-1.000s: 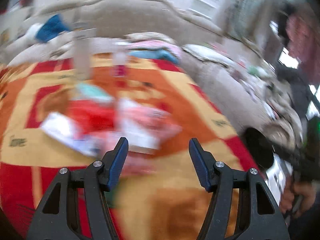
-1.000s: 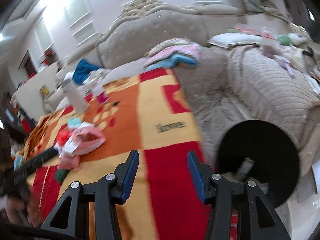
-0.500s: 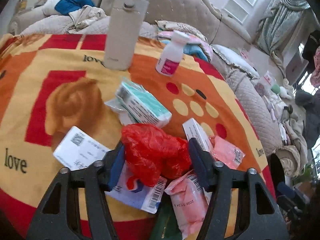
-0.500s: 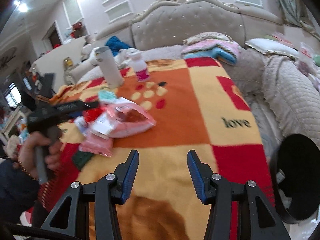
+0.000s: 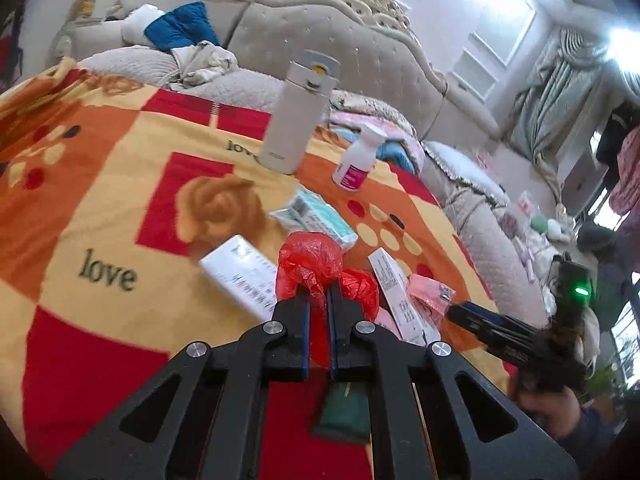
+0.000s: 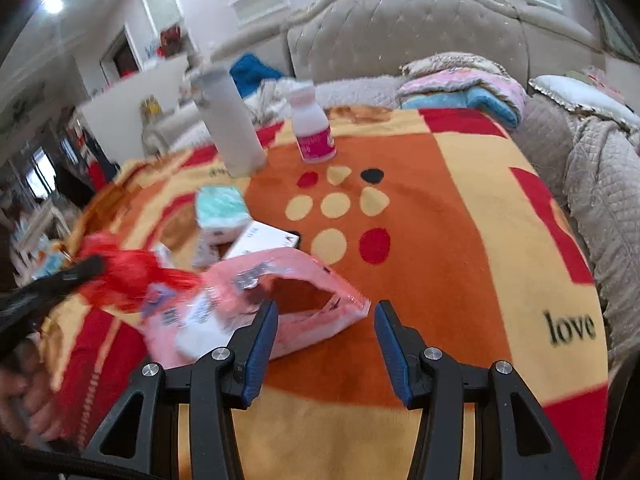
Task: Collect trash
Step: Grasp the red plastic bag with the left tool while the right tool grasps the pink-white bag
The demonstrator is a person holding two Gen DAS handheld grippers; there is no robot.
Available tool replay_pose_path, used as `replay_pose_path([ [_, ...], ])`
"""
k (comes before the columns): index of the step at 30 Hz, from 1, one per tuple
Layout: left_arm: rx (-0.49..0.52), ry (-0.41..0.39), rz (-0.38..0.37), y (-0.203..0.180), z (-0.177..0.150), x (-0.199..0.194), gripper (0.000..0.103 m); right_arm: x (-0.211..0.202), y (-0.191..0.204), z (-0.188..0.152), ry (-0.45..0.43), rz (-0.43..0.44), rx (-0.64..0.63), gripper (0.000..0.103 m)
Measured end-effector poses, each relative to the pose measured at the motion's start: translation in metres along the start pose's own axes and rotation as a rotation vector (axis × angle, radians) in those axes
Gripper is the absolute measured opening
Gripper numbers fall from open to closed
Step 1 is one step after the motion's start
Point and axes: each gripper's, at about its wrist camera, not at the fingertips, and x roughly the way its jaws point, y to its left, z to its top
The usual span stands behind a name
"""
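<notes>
Now L tongs point(image 5: 318, 300) pinching red bag point(image 5: 310, 258) — R tongs point(image 6: 325, 322) spread, beside pink wrapper point(image 6: 280, 292).

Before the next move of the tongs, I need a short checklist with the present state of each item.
1. Left tongs shut on the crumpled red plastic bag: ok.
2. Bag clear of the white cardboard box: cannot tell, they overlap in view.
3. Right tongs open, nothing between them: ok.
4. Torn pink plastic wrapper lined up between the right tongs: not ok, it lies beside the left finger.
5. Tall white flask and small white bottle with pink label upright, away from both tongs: ok.
</notes>
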Motion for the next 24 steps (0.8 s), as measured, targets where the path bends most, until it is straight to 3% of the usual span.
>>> replay_pose_path([
  [3,-0.025,-0.021,0.005,0.008,0.0,-0.012,0.004,0.018,0.002,0.01,0.026,-0.04,-0.047,0.048],
  [7,-0.038,-0.04,0.009,0.013,0.0,-0.023,0.004,0.042,-0.001,0.014,0.088,-0.008,-0.057,0.046],
  [9,-0.046,-0.046,0.007,0.015,0.001,-0.028,0.004,0.036,0.001,0.011,0.079,0.037,-0.065,0.016],
  [10,-0.052,-0.047,0.004,0.015,0.001,-0.029,0.004,0.031,0.001,0.009,0.073,0.047,-0.059,0.013],
  [16,-0.054,-0.049,-0.016,0.007,-0.003,-0.036,0.004,-0.025,-0.001,0.0,-0.056,0.038,0.007,0.01],
  [24,-0.04,-0.051,-0.058,-0.015,-0.011,-0.058,0.004,-0.1,0.009,-0.018,-0.135,0.051,0.011,0.01],
])
